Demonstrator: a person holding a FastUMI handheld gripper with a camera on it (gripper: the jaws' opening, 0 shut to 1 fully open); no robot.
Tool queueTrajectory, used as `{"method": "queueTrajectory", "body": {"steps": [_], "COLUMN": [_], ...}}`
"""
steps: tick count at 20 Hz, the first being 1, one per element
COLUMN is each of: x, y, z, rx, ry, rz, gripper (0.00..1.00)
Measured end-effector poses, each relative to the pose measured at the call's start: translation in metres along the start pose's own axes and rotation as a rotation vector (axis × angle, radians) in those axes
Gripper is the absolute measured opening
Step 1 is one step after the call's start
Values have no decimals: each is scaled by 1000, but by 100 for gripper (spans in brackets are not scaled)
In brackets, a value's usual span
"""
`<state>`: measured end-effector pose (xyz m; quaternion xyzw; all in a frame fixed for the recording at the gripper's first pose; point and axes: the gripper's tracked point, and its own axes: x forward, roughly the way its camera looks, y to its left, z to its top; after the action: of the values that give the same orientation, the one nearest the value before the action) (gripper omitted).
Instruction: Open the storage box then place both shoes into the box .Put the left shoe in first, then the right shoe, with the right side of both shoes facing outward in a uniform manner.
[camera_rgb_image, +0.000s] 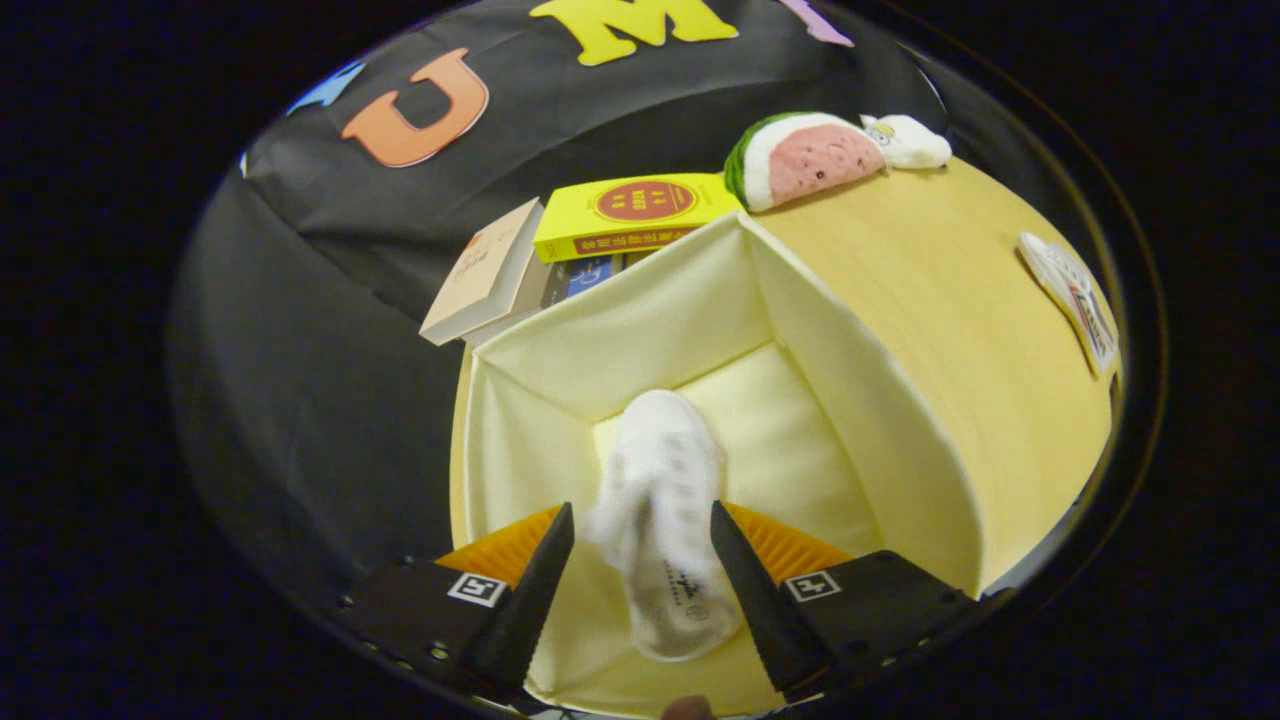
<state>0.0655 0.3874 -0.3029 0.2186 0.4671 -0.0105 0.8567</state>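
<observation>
In the gripper view we look down into the open storage box (700, 330), a pale fabric-lined box standing on the yellow desk (960, 330) with its lid already out of the way. The gripper (642, 545) hangs over the box's near side, and a white shoe (660, 520) lies between its fingers (540, 570), toe pointing toward the far wall of the box and heel toward us. The fingers are spread. We see a narrow gap on either side of the shoe, so we judge they are not pinching it, though we cannot be sure about the right one. The shoe seems to rest on the box floor, left of its middle, which would leave room beside it for a second one. We take this for the first shoe, the left one, but we cannot tell from here which side of it faces outward.

Near the right edge of the desk, well apart from the box, lies another white shoe (1075, 295), presumably the one to fetch next. At the far edge a watermelon-slice plush (800, 155) sits with a small white plush (905, 140) just beside it. Behind the box's far left corner a yellow book (630, 212) and a beige book (485, 275) are stacked against the cloth wall, clear of our work.
</observation>
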Motion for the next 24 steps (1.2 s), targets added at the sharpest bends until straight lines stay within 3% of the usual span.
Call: {"method": "queueTrajectory", "body": {"steps": [2, 10, 17, 24], "x": [-6, -94, -188, -232], "y": [-2, -47, -152, -302], "z": [9, 59, 127, 153], "rx": [-38, -237, -333, -322], "ry": [-23, -229, -449, -509], "rz": [10, 107, 123, 43], "gripper": [95, 95, 94, 94]}}
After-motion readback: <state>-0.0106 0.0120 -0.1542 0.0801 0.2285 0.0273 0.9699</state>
